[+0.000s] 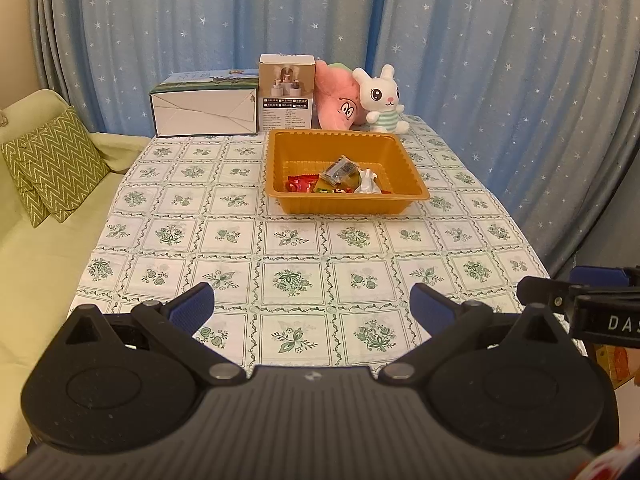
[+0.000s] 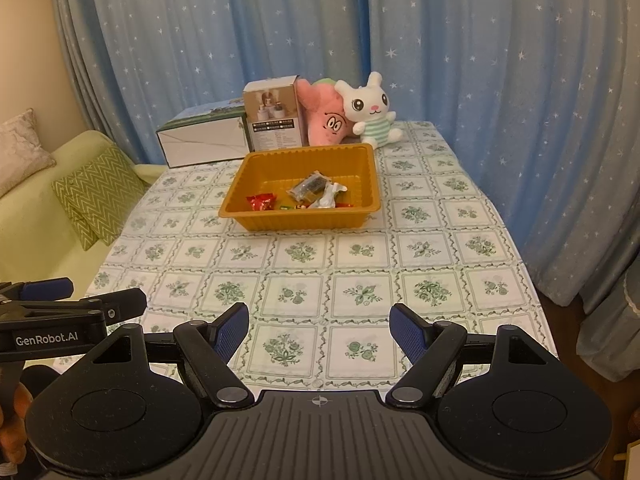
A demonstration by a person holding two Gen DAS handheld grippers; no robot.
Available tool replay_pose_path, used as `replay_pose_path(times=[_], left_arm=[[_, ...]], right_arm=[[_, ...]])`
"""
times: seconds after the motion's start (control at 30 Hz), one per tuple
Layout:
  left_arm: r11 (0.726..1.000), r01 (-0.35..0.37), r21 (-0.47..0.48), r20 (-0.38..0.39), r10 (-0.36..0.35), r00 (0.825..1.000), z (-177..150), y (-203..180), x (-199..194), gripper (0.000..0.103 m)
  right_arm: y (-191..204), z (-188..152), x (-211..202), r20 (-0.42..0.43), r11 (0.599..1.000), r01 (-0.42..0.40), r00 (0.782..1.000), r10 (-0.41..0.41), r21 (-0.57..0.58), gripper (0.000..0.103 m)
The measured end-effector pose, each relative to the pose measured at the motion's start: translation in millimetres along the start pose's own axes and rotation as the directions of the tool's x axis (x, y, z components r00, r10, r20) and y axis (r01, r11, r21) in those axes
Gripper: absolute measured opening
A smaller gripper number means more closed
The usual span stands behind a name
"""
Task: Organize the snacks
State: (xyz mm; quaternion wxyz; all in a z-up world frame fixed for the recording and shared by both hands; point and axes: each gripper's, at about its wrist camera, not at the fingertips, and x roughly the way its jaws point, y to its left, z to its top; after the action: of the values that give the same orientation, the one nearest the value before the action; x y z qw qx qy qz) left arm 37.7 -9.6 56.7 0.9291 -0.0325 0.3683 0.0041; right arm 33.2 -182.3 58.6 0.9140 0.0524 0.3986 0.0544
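Snacks [image 1: 340,180] in orange tray [image 1: 280,148] | left tool [image 1: 312,308] open, empty | right tool [image 2: 319,328] open, empty

I see the tray [image 1: 347,202] as thin moulded plastic, orange-brown with a soft sheen and ribbed walls. The snack wrappers [image 1: 338,180] in it look like crinkled glossy foil and clear film. The table's cloth [image 1: 304,280] looks smooth, printed, faintly shiny like vinyl. At its far edge, two boxes [image 1: 204,110] are matt cardboard and the rabbit toy [image 1: 382,100] is fuzzy plush. My left gripper [image 1: 312,306] is matt black plastic; its fingers [image 1: 192,306] carry textured blue pads.
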Motion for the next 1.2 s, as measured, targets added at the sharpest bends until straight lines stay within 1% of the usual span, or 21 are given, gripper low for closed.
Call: replay_pose_path(times=[1.2], left_arm=[[1.0,0.003,0.004,0.007,-0.003,1.0,1.6,-1.1,-2.2,0.103]], right_arm=[[1.7,1.9,0.2,0.001,1.0,-0.007,1.0,0.007,0.006,0.077]])
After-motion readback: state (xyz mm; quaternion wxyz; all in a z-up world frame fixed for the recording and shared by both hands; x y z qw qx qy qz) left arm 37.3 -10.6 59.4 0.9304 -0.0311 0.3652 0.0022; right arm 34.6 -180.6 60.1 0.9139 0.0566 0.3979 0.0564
